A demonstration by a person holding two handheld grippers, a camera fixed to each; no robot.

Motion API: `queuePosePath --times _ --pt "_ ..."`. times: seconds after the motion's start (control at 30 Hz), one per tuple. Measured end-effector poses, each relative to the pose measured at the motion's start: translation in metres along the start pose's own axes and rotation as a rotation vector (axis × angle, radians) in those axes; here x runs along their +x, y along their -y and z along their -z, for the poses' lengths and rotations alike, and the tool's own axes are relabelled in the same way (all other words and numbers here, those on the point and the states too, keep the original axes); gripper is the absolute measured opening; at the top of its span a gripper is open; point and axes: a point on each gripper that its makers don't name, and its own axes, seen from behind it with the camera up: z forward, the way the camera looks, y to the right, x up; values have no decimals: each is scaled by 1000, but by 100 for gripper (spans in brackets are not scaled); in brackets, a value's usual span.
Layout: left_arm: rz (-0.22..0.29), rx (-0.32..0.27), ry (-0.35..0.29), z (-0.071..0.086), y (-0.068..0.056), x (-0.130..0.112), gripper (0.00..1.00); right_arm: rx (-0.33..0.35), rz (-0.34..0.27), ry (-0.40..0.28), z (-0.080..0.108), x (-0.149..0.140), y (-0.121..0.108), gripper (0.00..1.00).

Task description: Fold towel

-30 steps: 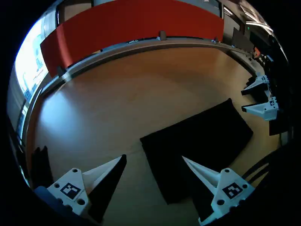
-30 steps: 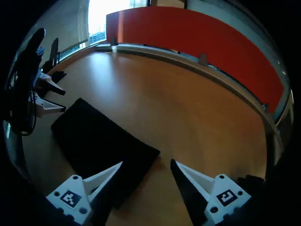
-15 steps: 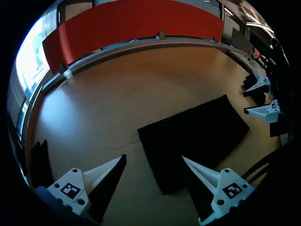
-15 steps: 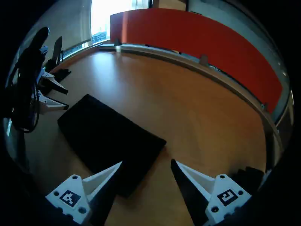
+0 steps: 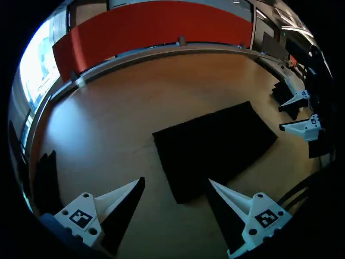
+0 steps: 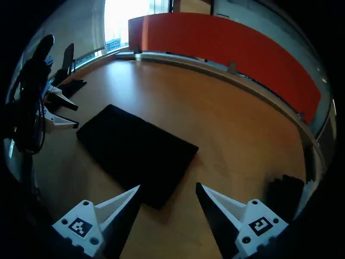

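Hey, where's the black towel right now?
The black towel lies flat on the wooden table, just ahead of the left gripper, nearer its right finger; in the right gripper view it sits ahead, left of centre.

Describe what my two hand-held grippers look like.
Both the left hand-held gripper and the right hand-held gripper have two white, pointed, wedge-shaped fingers with dark inner faces. Each finger base carries a square black-and-white marker and small round holes.
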Motion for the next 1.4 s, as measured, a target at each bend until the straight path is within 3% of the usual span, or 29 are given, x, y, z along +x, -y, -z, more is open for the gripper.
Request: queuePosePath --times 0.4,1.4 --pt "27 11 4 14 0 -21 98 6 10 1 10 -12 5 90" --pt "191 123 -88 72 15 -77 98 115 160 46 -12 -18 24 90"
